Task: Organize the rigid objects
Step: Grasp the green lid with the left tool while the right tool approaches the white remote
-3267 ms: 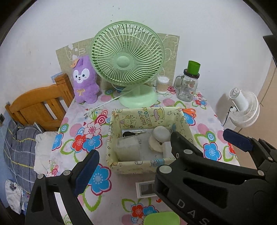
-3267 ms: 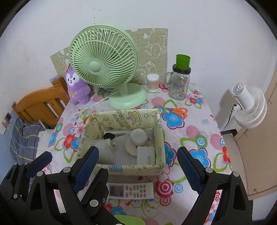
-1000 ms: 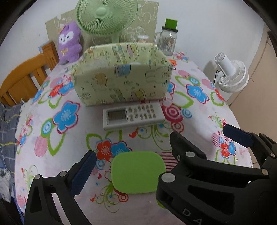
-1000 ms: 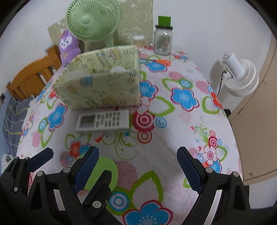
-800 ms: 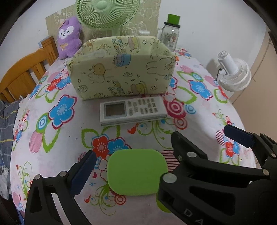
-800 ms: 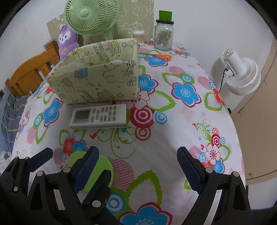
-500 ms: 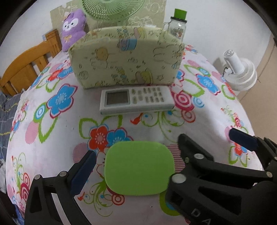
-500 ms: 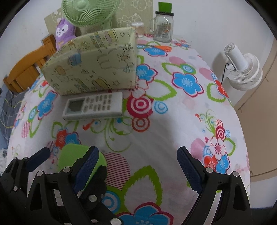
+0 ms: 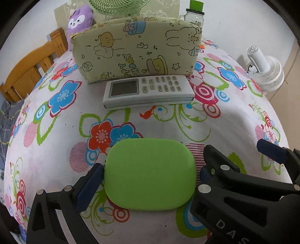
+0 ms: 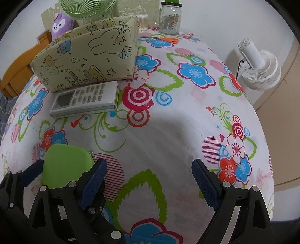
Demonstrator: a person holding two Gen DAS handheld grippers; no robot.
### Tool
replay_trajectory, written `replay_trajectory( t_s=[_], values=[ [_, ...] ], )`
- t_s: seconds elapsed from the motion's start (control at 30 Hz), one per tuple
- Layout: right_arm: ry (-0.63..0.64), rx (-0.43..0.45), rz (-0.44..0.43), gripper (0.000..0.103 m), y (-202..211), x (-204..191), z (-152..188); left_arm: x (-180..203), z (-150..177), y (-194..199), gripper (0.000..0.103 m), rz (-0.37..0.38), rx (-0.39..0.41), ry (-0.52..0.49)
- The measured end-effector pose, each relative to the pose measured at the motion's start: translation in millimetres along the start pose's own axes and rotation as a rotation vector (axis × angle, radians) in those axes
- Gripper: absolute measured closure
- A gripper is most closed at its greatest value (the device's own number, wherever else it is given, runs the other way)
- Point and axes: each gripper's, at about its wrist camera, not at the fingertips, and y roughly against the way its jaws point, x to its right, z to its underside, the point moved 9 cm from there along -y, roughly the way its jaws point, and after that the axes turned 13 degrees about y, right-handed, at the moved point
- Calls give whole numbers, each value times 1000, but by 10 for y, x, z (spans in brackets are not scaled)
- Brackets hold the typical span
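Left wrist view: flower-print tabletop (image 9: 187,120) filling most of the frame, seen from low down. Toward its far side, fabric storage box (image 9: 136,48) with cartoon bears and rabbits, upright, near wall facing the camera. Behind the box, green desk fan (image 9: 120,7), purple plush toy (image 9: 79,18) to the left and glass jar (image 9: 194,14) with a green cap to the right. Off the right edge, white floor fan (image 9: 266,71); off the left edge, wooden chair (image 9: 31,69). Just in front of the box, touching or nearly touching its base, white remote control (image 9: 148,91) lying flat, screen to the left. Nearer still, green rounded-square lid (image 9: 150,173) flat on the cloth, well apart from the remote. Left claw (image 9: 150,178) set around the lid, one blue pad at each side edge, touching or nearly so; whether squeezing it, cannot tell.

Right wrist view: same tabletop (image 10: 168,131), box (image 10: 90,62) and remote (image 10: 84,98) up left, orange-handled scissors (image 10: 165,39) beyond the box near the jar (image 10: 169,18). Green lid (image 10: 65,165) at lower left between the left claw's pads (image 10: 31,171). Right claw (image 10: 149,184) spread wide over bare cloth, nothing between its pads.
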Motion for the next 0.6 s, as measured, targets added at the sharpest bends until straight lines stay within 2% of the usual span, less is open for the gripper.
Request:
replay_trajectory(
  t_s=[0.13, 0.23, 0.47, 0.6],
  values=[
    [1, 5, -1, 9, -18, 1, -19, -4, -12, -9, 0, 4, -3, -1],
    [6, 7, -17, 9, -18, -28, -42, 12, -18, 16, 8, 6, -7, -2],
    [67, 31, -19, 9, 17, -135, -190, -10, -67, 18, 8, 38, -37, 20],
    [108, 32, -46, 9, 1, -216, -318, -72, -159, 33, 8, 23, -38, 24]
  ],
)
